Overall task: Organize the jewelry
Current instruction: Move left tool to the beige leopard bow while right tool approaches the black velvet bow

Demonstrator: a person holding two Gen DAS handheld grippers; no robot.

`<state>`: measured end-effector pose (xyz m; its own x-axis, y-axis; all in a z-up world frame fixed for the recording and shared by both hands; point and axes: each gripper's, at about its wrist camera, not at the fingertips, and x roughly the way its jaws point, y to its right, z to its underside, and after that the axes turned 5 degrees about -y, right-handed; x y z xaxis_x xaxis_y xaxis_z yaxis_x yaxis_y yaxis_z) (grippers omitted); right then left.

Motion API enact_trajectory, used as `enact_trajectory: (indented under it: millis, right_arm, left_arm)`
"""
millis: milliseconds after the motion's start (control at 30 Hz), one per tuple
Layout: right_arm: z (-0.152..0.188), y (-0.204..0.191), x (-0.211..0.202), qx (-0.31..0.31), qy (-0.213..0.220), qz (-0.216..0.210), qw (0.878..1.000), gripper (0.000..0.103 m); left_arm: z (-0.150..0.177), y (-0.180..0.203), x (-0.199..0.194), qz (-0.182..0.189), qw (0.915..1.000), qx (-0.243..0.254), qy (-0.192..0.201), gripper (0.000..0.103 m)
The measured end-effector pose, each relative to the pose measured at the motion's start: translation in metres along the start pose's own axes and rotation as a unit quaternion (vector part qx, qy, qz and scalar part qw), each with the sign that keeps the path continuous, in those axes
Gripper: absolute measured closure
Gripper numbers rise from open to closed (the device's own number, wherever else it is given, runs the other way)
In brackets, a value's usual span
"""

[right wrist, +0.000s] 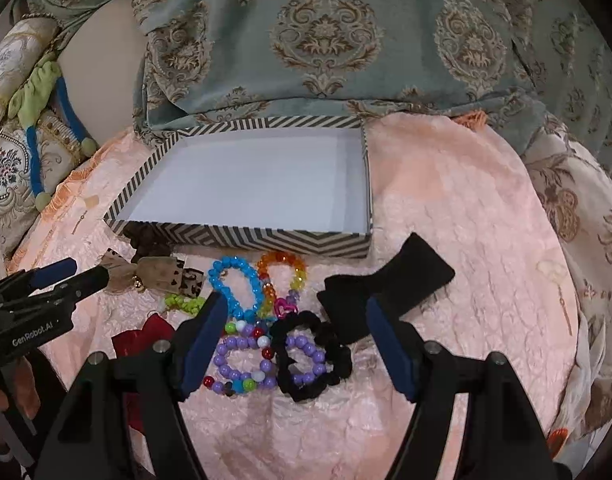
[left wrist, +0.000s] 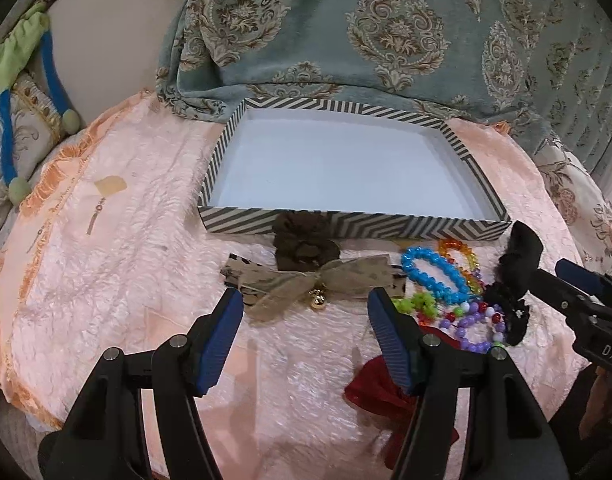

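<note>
Black bow (tilted) overlaps the black scrunchie beside striped box.

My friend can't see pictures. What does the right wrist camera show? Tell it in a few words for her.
An open right gripper hovers over a pile of bead bracelets: blue, purple and orange, with a black scrunchie and a black bow beside them. Behind sits an empty striped box on a pink cloth. The left gripper pokes in at the left.
</note>
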<state>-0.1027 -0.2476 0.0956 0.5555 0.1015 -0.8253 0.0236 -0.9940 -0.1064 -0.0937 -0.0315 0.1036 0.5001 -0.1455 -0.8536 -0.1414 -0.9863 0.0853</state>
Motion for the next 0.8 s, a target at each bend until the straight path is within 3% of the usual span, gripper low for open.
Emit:
enact_trajectory:
  millis: [267, 567, 800]
  right_arm:
    - [0.003, 0.002, -0.002, 0.006, -0.002, -0.002, 1.0, 0.028]
    - [0.004, 0.005, -0.004, 0.009, 0.002, 0.007, 1.0, 0.028]
    - [0.004, 0.009, 0.002, 0.014, 0.002, 0.011, 1.0, 0.028]
  left_arm:
    - [0.006, 0.002, 0.001, 0.0, 0.9999, -0.002, -0.013, 0.059]
    - [0.015, -0.017, 0.014, 0.02, 0.9979, -0.038, -0.048, 0.065]
    - [0.016, -0.025, 0.014, 0.018, 0.9976, -0.049, -0.046, 0.069]
